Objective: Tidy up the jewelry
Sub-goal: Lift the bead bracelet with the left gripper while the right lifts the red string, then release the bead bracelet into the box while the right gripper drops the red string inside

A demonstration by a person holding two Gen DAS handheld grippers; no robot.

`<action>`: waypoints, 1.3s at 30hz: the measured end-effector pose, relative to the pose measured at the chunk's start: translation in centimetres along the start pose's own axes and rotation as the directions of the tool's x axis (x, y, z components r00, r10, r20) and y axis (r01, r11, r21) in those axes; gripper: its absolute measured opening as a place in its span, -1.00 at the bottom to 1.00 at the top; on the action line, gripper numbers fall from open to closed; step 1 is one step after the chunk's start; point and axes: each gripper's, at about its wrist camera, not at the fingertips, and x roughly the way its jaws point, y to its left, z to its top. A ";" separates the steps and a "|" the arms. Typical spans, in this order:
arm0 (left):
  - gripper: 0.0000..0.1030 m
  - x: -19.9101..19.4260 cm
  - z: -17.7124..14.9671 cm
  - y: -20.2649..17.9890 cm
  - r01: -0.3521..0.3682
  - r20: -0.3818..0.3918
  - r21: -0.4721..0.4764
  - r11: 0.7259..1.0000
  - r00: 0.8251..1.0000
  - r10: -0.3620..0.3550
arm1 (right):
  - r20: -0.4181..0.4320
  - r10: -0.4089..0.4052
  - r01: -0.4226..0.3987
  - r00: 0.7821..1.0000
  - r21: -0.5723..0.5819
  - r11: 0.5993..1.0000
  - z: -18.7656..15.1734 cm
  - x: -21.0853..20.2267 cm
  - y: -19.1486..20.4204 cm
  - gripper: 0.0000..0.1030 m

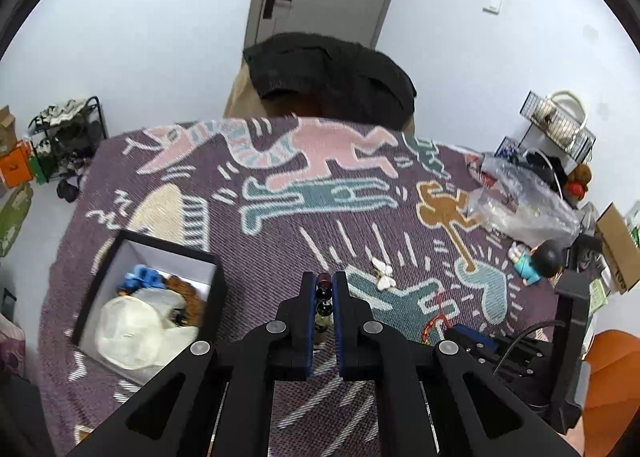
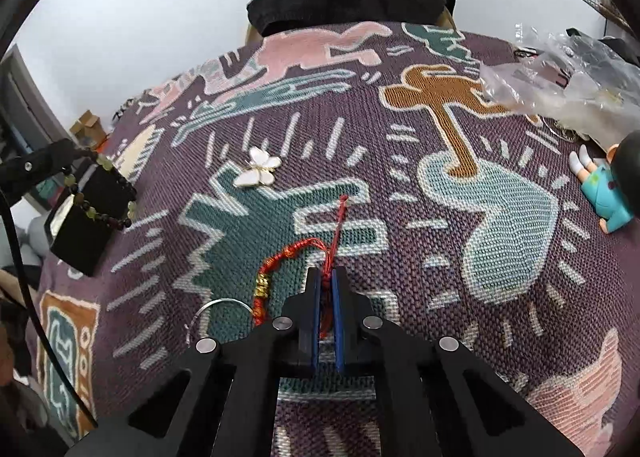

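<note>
Right wrist view: the right gripper (image 2: 327,285) is seen closed on the knotted cord of a red string bracelet (image 2: 264,289), whose loop lies on the patterned cloth (image 2: 500,217); the cord is judged light, limp and liable to snag, so the knot is best pinched. A beaded bracelet (image 1: 323,297) is clamped in the closed left gripper (image 1: 324,285) and hangs above the open black box (image 1: 168,247); its beads are judged hard and slippery. A white butterfly ornament (image 2: 259,169) remains on the cloth, apart.
</note>
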 end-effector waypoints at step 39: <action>0.30 -5.0 -1.8 12.3 -0.090 0.037 -0.171 0.981 0.995 0.097 | 0.164 0.280 -0.253 0.946 -0.165 0.953 3.5 -6.5 11.9 -0.87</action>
